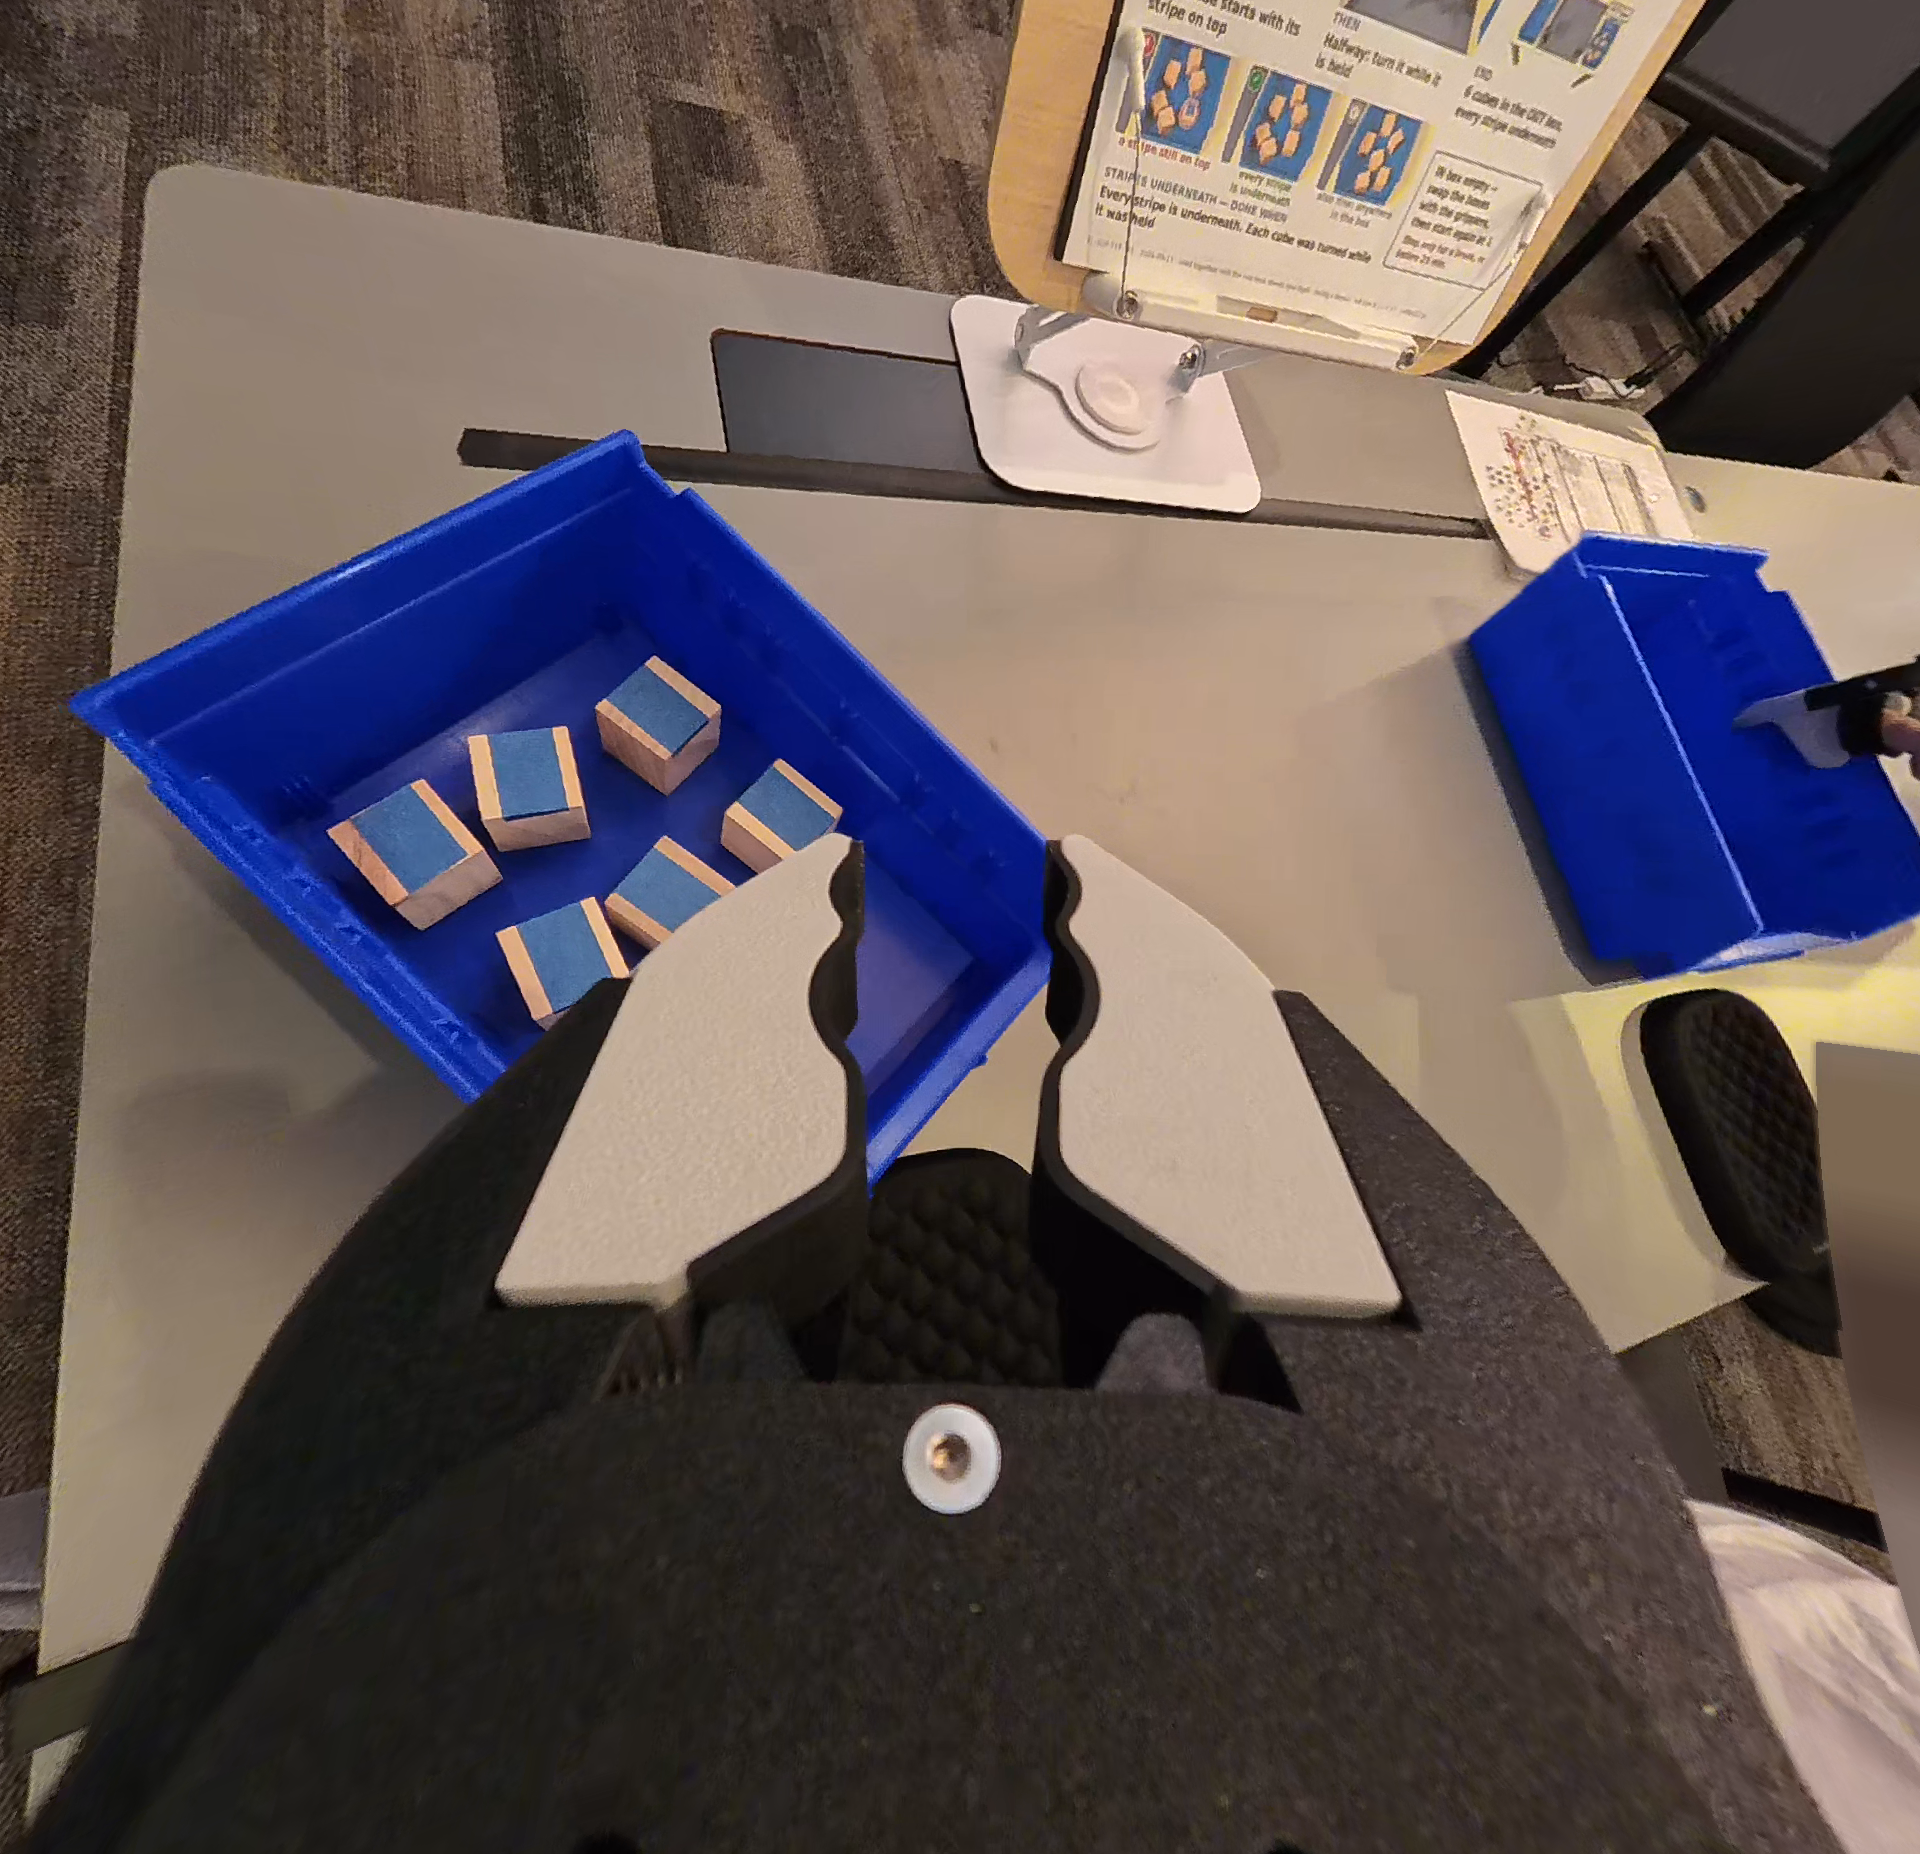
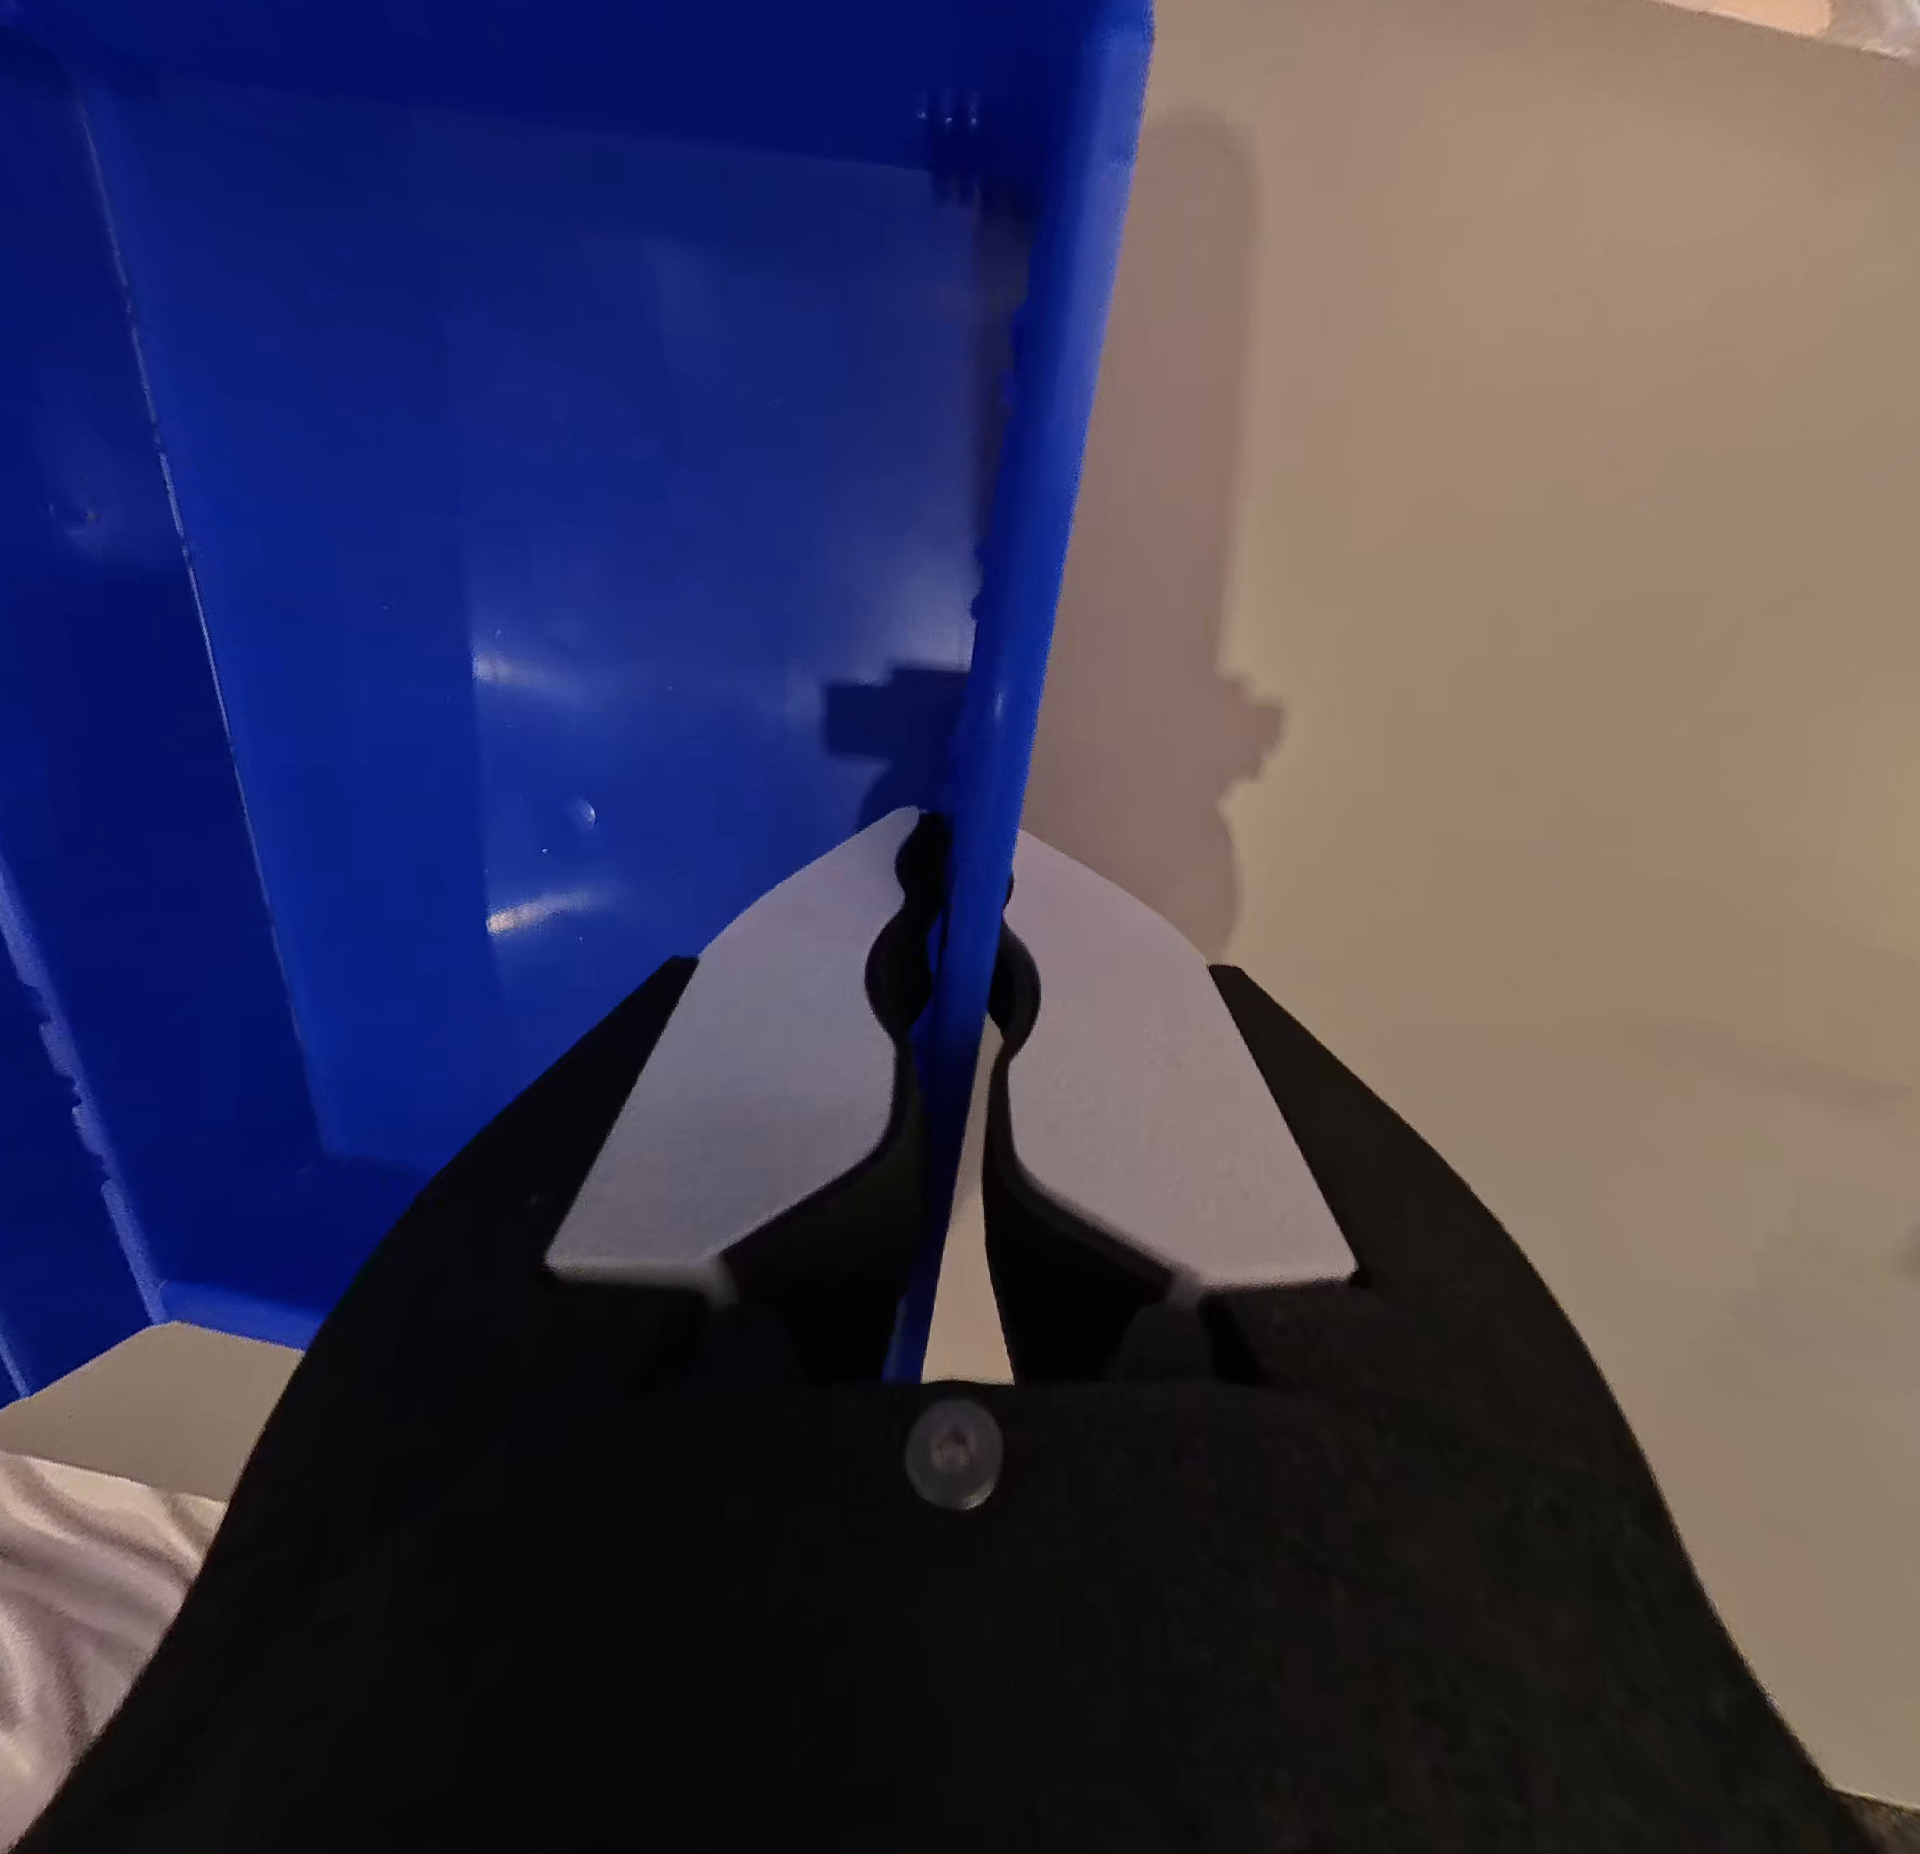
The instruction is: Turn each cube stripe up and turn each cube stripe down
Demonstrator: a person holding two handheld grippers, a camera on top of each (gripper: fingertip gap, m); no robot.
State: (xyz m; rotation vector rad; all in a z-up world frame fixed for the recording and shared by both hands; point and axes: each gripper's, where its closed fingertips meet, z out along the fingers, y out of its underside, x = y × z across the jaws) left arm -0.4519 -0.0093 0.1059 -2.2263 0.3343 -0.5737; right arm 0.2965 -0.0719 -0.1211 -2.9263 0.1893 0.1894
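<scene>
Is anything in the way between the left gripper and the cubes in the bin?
Nothing visible. The left gripper hangs open above the near side of the blue bin, which has no lid. The six cubes lie apart, stripe up. The right gripper is off at the other bin, clamped on its wall.

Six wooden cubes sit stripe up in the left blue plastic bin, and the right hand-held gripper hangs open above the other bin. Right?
Not quite. The right hand-held gripper is shut on the side wall of the empty blue plastic bin, as the right wrist view shows. The six wooden cubes do sit stripe up in the left blue plastic bin.
</scene>
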